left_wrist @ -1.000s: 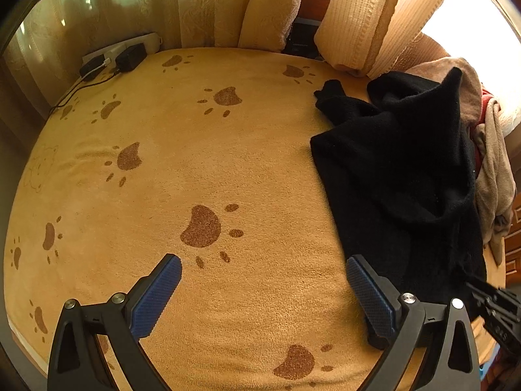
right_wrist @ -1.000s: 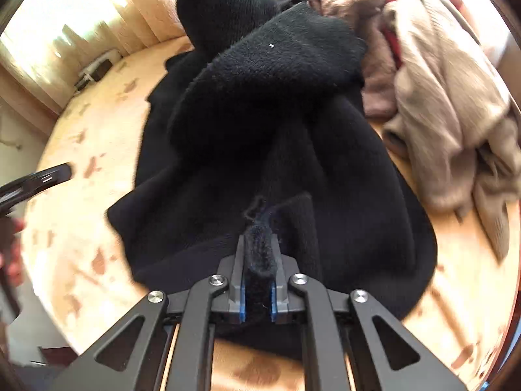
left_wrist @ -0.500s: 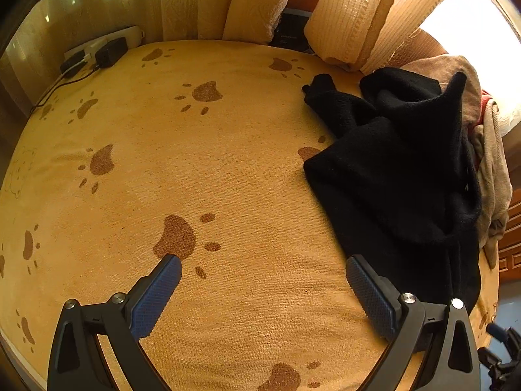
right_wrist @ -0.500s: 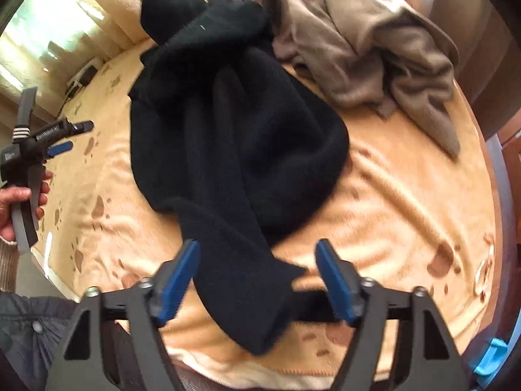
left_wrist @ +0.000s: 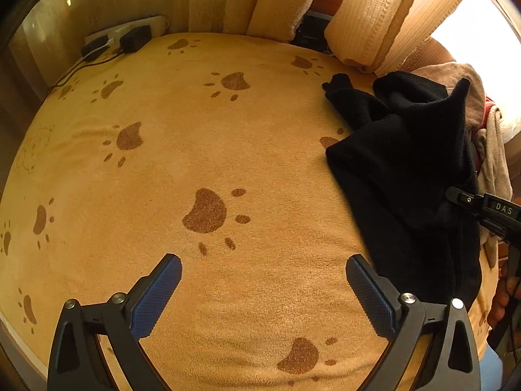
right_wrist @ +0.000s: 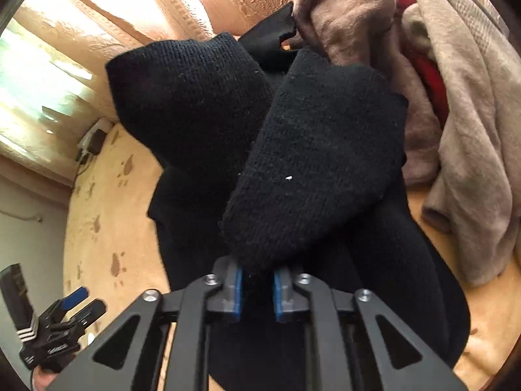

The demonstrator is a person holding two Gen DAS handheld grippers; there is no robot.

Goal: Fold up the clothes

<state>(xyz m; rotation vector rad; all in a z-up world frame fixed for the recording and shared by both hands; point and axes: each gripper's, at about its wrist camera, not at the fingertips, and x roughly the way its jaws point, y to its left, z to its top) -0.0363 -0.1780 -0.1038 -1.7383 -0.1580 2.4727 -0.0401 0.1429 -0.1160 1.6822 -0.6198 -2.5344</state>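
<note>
A black knit sweater [left_wrist: 407, 169] lies crumpled on the right side of the tan paw-print blanket [left_wrist: 195, 150]. In the right wrist view a thick fold of the sweater [right_wrist: 319, 163] rises from between the blue pads, and my right gripper [right_wrist: 257, 272] is shut on it. My left gripper [left_wrist: 263, 264] hovers open over bare blanket left of the sweater, with nothing between its fingers. The right gripper [left_wrist: 482, 208] shows at the left wrist view's right edge, and the left gripper [right_wrist: 65, 309] sits at the lower left of the right wrist view.
A heap of beige and brown clothes [right_wrist: 462, 137] with a red garment [right_wrist: 429, 78] lies behind the sweater. Cream pillows [left_wrist: 374, 16] line the far side. A power strip with a charger [left_wrist: 130, 37] and cable sits at the far left edge.
My right gripper let go of the sweater, stood open half a second ago, and has now shut on a higher fold. The left gripper stayed open, shifting only slightly.
</note>
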